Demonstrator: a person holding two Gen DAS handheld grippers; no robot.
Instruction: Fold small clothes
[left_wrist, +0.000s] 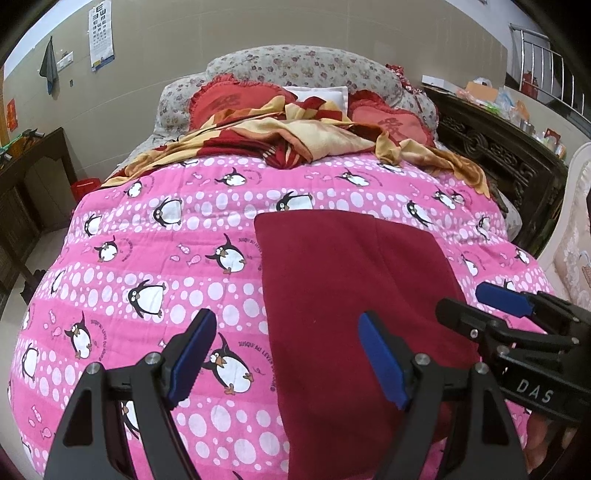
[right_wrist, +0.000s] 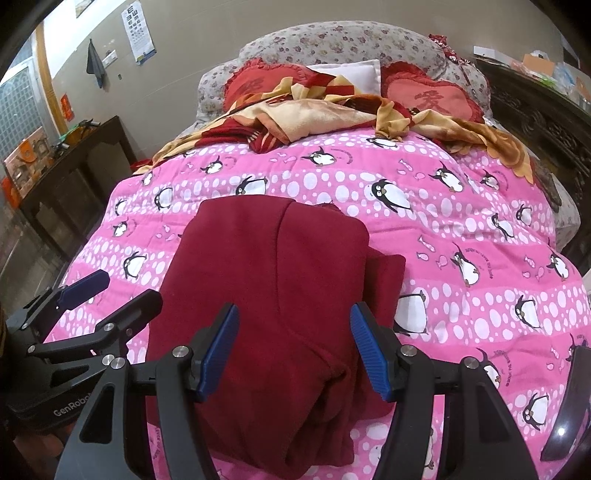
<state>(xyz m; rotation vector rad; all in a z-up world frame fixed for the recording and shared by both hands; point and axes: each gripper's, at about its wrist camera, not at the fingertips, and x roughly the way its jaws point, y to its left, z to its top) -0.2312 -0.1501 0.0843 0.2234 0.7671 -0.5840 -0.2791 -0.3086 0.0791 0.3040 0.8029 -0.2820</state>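
Note:
A dark red garment (left_wrist: 354, 295) lies folded lengthwise on the pink penguin quilt (left_wrist: 147, 258); in the right wrist view the garment (right_wrist: 266, 280) shows a folded flap on top and a second layer sticking out at its right. My left gripper (left_wrist: 288, 354) is open and empty, held above the garment's left edge. My right gripper (right_wrist: 293, 347) is open and empty above the garment's near end. Each gripper shows in the other's view: the right gripper (left_wrist: 480, 306) at the right, the left gripper (right_wrist: 122, 291) at the left.
A crumpled red and yellow blanket (left_wrist: 295, 136) and red heart cushions (right_wrist: 432, 98) lie at the head of the bed. A dark carved cabinet (left_wrist: 498, 155) stands to the right, a dark side table (right_wrist: 74, 177) to the left. A dark phone-like slab (right_wrist: 569, 402) lies at the quilt's right.

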